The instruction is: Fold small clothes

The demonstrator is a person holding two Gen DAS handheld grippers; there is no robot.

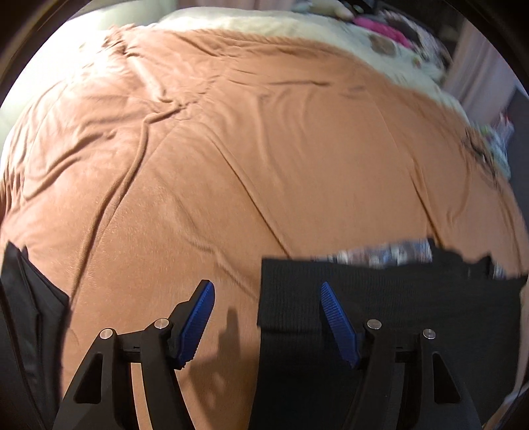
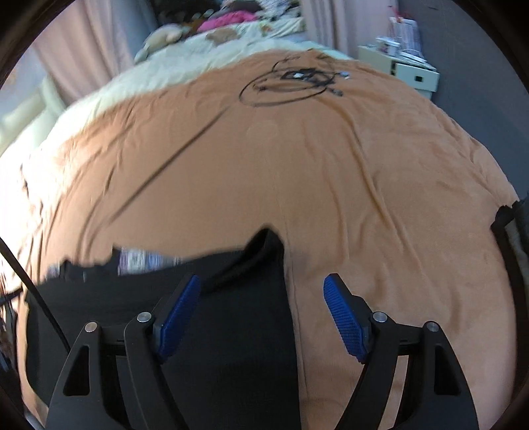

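Observation:
A small black knit garment [image 1: 396, 314] lies flat on the orange bedspread [image 1: 231, 165], with a patterned patch [image 1: 380, 256] at its far edge. My left gripper [image 1: 266, 291] is open, hovering over the garment's left edge. In the right wrist view the same garment [image 2: 224, 330] lies low and left on the bedspread [image 2: 330, 182], its patterned patch [image 2: 142, 261] at the far side. My right gripper [image 2: 263, 286] is open over the garment's right edge, empty.
Another black fabric piece [image 1: 29, 314] lies at the left edge. A coiled black cable [image 2: 291, 82] lies far on the bedspread. A cream blanket [image 2: 148, 76] and pink items [image 2: 224, 20] lie beyond. A white cabinet [image 2: 406, 69] stands at the right.

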